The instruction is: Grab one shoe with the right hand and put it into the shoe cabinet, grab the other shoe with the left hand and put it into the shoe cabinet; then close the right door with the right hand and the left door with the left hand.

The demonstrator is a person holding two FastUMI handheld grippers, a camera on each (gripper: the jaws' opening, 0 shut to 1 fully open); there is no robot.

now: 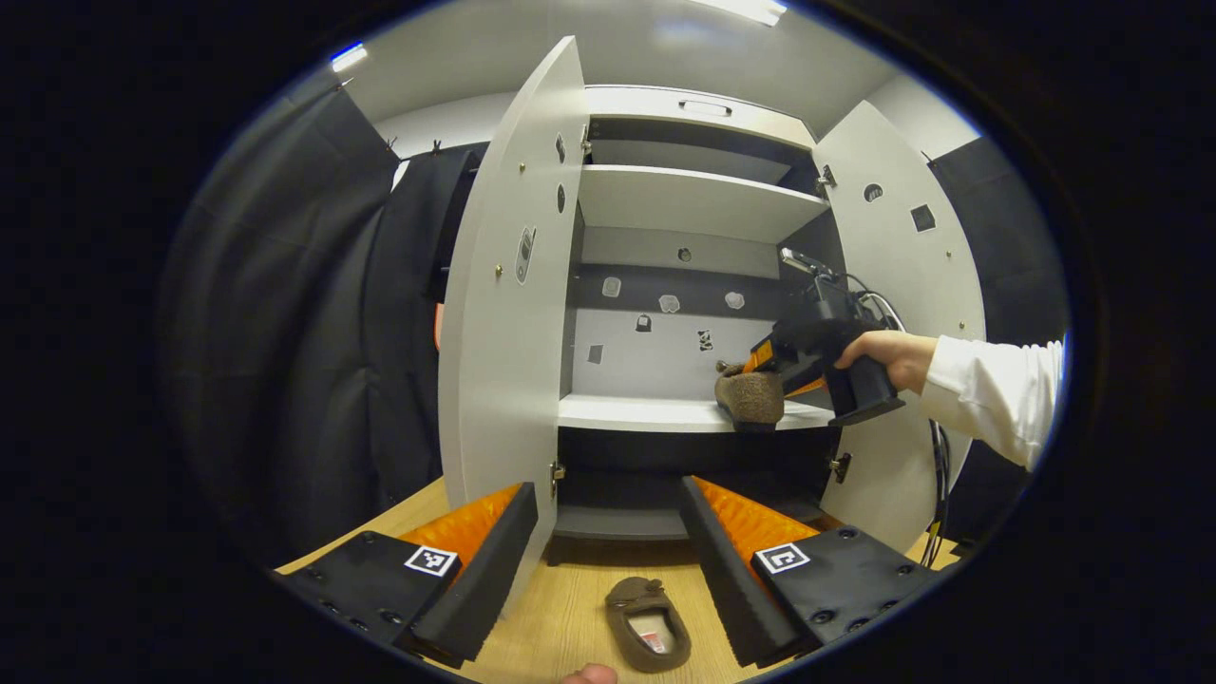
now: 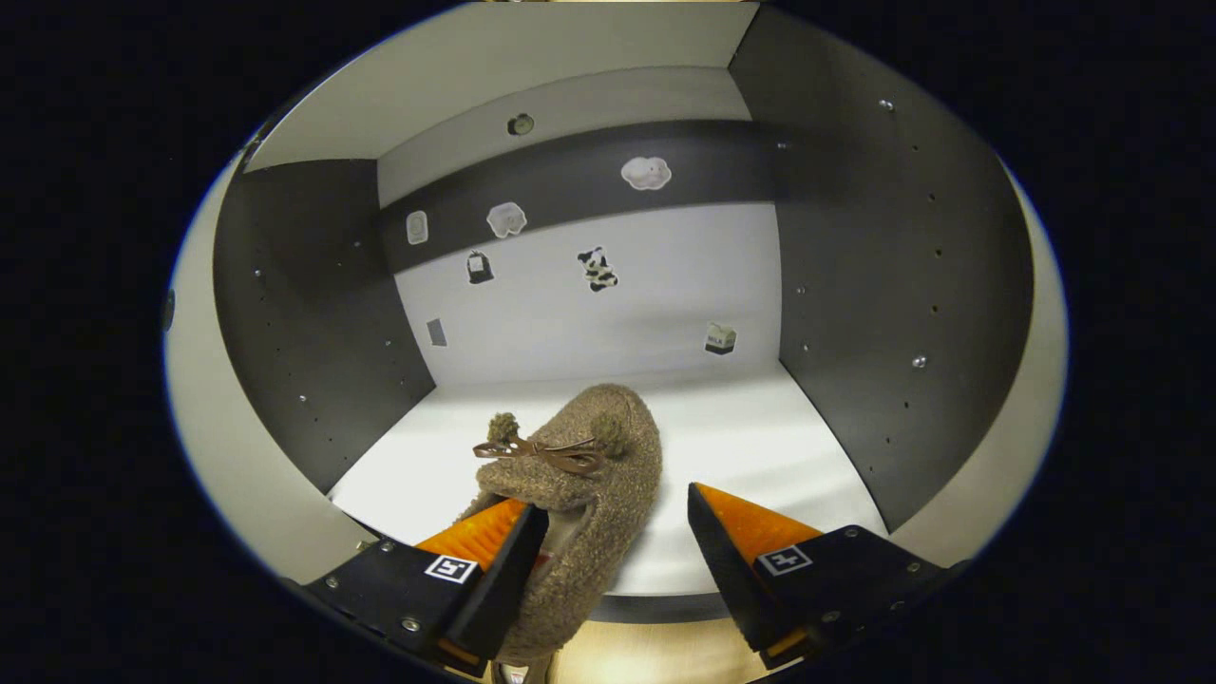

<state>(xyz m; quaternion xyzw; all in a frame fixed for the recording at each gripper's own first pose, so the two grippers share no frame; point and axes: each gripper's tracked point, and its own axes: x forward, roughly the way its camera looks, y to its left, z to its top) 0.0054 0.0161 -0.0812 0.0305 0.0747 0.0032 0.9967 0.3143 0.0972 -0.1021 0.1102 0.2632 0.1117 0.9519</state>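
Note:
The shoe cabinet (image 1: 684,204) stands with both doors open. A fuzzy brown shoe (image 2: 589,456) with a small bow lies on the white middle shelf (image 2: 760,446), its heel hanging over the front edge. My right gripper (image 2: 613,532) is open around the heel; one finger sits in the shoe's opening and the other stands apart from its side. In the left gripper view a hand in a white sleeve holds that right gripper (image 1: 774,375) at the shoe (image 1: 750,397). The second shoe (image 1: 649,622) lies on the wooden surface, low between the fingers of my open left gripper (image 1: 608,560).
The left door (image 1: 503,313) swings out close to my left gripper's left finger. The right door (image 1: 902,285) stands open behind the sleeve. An upper shelf (image 1: 684,195) and a dark bottom compartment (image 1: 617,494) lie above and below the middle shelf. Black curtain hangs at both sides.

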